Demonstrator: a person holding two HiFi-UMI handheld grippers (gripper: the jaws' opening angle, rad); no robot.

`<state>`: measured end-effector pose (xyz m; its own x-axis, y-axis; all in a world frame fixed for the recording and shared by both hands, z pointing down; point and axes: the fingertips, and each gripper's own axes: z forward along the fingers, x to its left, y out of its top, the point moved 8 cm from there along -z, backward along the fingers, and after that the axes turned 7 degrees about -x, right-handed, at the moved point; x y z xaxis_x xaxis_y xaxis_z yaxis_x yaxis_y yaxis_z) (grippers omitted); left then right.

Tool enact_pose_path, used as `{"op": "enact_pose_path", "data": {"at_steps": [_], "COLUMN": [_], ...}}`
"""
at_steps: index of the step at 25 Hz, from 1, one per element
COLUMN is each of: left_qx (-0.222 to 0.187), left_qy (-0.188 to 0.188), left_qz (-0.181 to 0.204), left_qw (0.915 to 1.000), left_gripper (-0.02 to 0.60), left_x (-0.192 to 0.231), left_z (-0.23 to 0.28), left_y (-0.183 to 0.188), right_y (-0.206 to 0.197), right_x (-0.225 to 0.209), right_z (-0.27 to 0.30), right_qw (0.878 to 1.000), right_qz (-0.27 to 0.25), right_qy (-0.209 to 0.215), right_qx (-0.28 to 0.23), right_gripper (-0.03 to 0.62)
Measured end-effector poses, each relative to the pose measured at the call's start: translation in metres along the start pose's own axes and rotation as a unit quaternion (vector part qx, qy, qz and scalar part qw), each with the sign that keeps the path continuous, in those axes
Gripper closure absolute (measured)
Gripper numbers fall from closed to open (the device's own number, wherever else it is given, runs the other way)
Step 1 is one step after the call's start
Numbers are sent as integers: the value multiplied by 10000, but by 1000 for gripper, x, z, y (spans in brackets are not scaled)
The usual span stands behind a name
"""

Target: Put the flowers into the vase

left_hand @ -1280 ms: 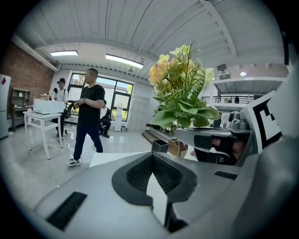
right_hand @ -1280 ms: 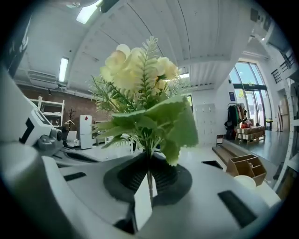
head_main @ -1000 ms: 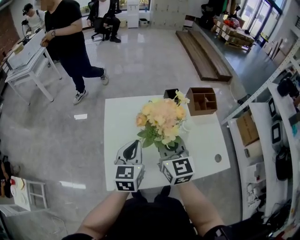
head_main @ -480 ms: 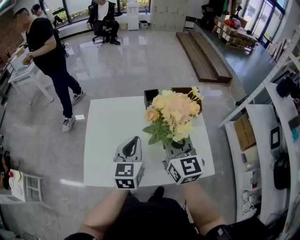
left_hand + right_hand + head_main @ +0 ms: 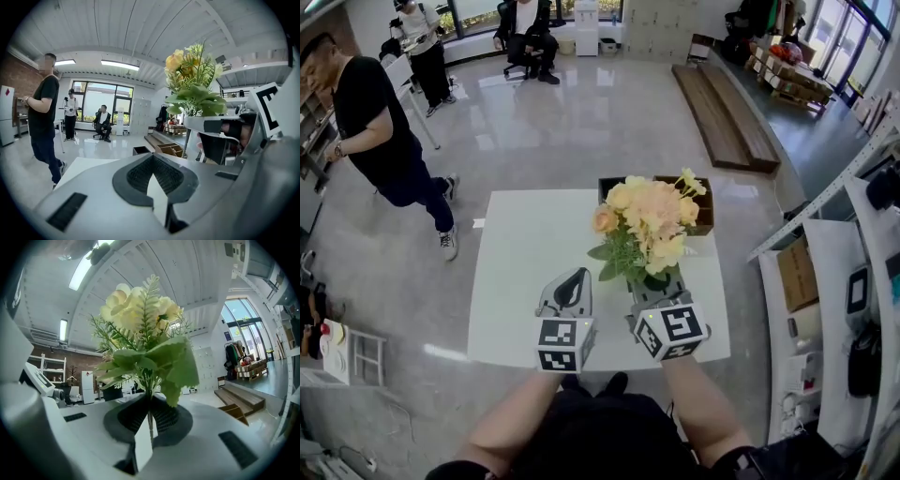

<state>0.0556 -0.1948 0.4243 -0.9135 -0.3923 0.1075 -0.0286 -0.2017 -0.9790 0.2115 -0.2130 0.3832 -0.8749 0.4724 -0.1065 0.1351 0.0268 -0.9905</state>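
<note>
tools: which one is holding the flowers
The right tool: its jaws are shut on the stems of the flowers. The left tool is shut too, but with nothing between its jaws.

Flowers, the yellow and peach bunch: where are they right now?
In the head view the flowers stand upright, stems clamped in the right gripper, over the right half of the white table, near the wooden box.
</note>
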Motion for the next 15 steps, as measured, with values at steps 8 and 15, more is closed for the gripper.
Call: {"op": "enact_pose_path", "data": {"at_steps": [8, 15], "left_qx": [-11, 90], "left_qy": [-46, -106], "left_qz": [-44, -41], "left_qw": [10000, 9999], "left_gripper": [578, 578], "left_x": [18, 34], "left_z": [1, 4], "left_y": [-2, -4], "right_y": [23, 6], "right_x": [1, -2], "right_z": [36, 54], "right_qw": [9991, 9991], "right_qz": [-290, -342], "right_qy": [-88, -231], "right_qx": [-311, -132], "right_gripper": [568, 568]}}
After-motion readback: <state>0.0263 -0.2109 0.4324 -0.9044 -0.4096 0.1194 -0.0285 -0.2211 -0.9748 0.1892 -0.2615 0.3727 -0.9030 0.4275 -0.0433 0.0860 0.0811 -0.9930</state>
